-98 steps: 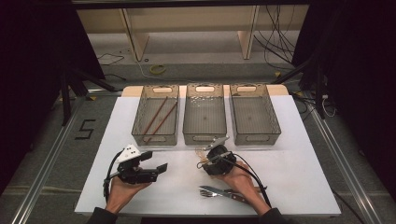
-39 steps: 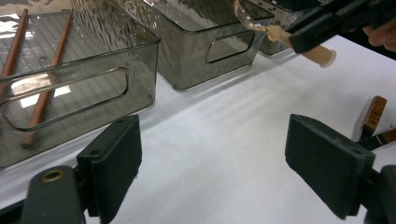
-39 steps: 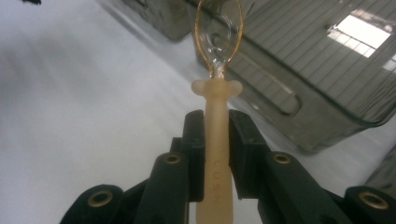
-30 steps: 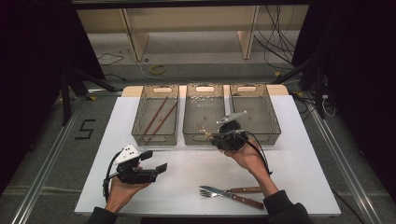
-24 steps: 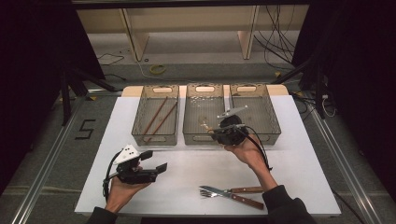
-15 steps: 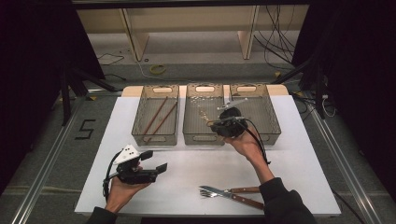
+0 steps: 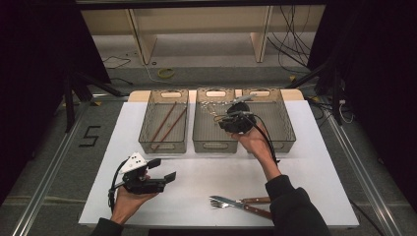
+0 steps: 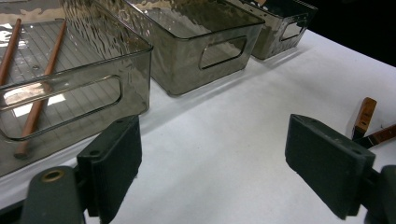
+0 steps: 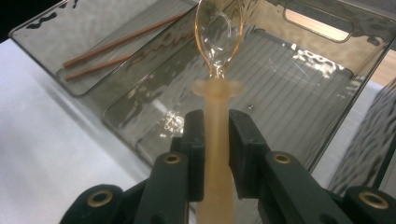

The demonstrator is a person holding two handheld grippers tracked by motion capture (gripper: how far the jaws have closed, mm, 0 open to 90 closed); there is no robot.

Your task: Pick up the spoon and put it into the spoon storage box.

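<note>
My right gripper (image 7: 230,121) (image 9: 215,123) is shut on the pale handle of a spoon (image 9: 217,140), whose shiny clear bowl (image 9: 218,28) points ahead and slightly up. It hangs over the smoky middle bin (image 7: 216,146) (image 9: 289,93). In the high view the spoon (image 7: 215,113) sticks out to the left of the gripper. My left gripper (image 7: 162,169) (image 8: 212,163) rests open near the table's front left, nothing between its pads. A fork (image 7: 221,201) and a knife (image 7: 248,208) with wooden handles lie at the front, right of centre.
Three smoky bins stand side by side at the back of the white table (image 7: 314,162). The left bin (image 7: 162,145) (image 8: 70,93) holds two brown chopsticks (image 7: 167,125) (image 8: 37,102) (image 9: 121,39). The right bin (image 7: 282,128) (image 8: 280,28) stands beside my right hand.
My right gripper has carried the spoon from the table's front up and away, then leftward over the middle bin. The left gripper has stayed still.
</note>
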